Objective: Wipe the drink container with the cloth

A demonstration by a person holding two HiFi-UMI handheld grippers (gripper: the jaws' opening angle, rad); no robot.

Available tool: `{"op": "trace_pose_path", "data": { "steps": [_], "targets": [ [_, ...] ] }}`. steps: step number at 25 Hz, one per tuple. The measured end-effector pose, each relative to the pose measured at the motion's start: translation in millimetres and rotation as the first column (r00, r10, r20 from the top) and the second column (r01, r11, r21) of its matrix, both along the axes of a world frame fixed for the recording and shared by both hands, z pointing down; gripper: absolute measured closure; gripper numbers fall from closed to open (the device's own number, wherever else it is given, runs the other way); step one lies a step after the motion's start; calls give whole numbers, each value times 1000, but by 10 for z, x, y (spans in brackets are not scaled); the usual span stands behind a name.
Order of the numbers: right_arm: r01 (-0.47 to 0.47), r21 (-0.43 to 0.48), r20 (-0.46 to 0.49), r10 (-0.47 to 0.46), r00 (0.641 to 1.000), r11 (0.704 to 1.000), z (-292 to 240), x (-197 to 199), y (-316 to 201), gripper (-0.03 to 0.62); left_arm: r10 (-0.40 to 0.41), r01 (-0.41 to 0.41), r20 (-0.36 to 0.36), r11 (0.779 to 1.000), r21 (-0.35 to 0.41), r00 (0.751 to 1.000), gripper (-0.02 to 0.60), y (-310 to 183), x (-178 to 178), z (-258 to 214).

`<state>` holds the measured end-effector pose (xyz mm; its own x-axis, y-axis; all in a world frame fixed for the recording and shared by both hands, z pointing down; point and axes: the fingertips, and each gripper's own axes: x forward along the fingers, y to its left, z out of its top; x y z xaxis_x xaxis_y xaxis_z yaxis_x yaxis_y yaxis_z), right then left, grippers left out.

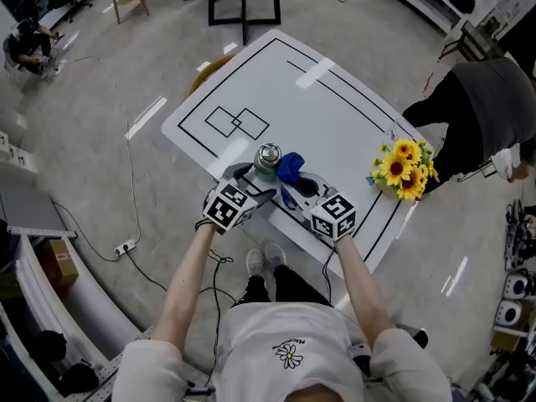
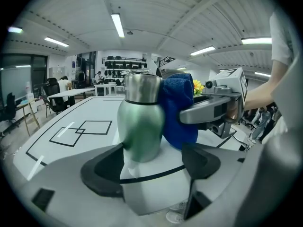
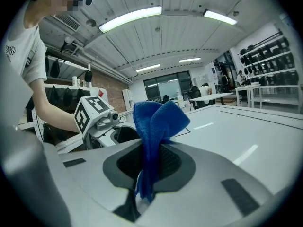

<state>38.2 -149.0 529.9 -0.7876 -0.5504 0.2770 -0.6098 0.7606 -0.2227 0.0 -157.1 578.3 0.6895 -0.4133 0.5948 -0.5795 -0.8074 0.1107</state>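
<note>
A green drink bottle [image 1: 268, 159] with a steel neck stands near the white table's front edge. In the left gripper view the bottle [image 2: 139, 126] sits between my left gripper's [image 2: 154, 161] jaws. It touches the left pad, and a gap shows at the right pad, so this gripper is open. My right gripper [image 3: 147, 162] is shut on a blue cloth [image 3: 154, 126], which sticks up from the jaws. The cloth [image 2: 180, 110] rests against the bottle's right side. In the right gripper view the cloth hides the bottle.
The white table [image 1: 335, 115] carries black outlines and tape strips. A bunch of sunflowers [image 1: 406, 168] lies at its right edge. A person in dark clothes [image 1: 477, 107] stands beyond that edge. On the floor to the left lie a cable and a power strip [image 1: 126, 246].
</note>
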Motion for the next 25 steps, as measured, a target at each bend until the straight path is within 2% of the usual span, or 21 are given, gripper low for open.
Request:
{"op": "trace_pose_path", "data": {
  "steps": [11, 19, 25],
  "targets": [
    [25, 2, -4, -25, 1000, 1000, -5, -156, 142, 551, -9, 8, -25, 1000, -20, 1000, 212, 252, -40, -5],
    [31, 7, -13, -31, 999, 999, -2, -139, 119, 551, 0, 0, 5, 1000, 10, 1000, 212, 4, -150, 1],
    [22, 3, -17, -22, 1000, 1000, 42, -87, 69, 551, 40, -41, 42, 999, 5, 998, 212, -171, -61, 114]
  ]
}}
